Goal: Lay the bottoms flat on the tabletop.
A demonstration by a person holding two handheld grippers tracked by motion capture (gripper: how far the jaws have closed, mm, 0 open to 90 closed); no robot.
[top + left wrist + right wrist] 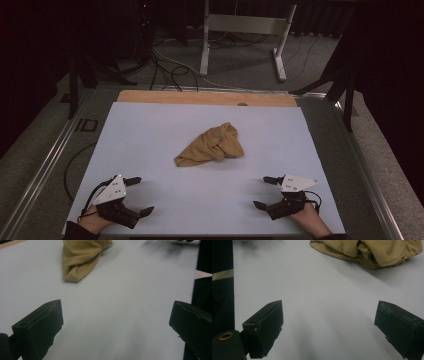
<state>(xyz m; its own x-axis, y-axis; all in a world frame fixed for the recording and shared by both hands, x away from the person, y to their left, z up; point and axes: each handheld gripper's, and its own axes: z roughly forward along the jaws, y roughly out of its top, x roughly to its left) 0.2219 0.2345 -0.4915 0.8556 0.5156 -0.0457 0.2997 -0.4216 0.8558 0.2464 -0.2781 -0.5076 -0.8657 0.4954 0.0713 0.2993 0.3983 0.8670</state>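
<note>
A crumpled tan cloth (212,145) lies in a heap near the middle of the white table top (150,130). My left gripper (142,195) rests low at the front left, its jaws spread wide with nothing between them. At the front right my right gripper (264,192) also stands open and empty. In the left gripper view the cloth (80,258) lies ahead, up and to the left, well beyond the gripper (116,317). The right gripper view has the cloth (372,251) ahead at the upper right, far from the gripper (329,317).
A bare wooden strip (200,98) runs along the table's far edge. Metal rails (40,165) flank both sides. Beyond the table stand a white frame (245,30) and loose cables (165,65) on the floor. A cable (70,165) trails off the left side.
</note>
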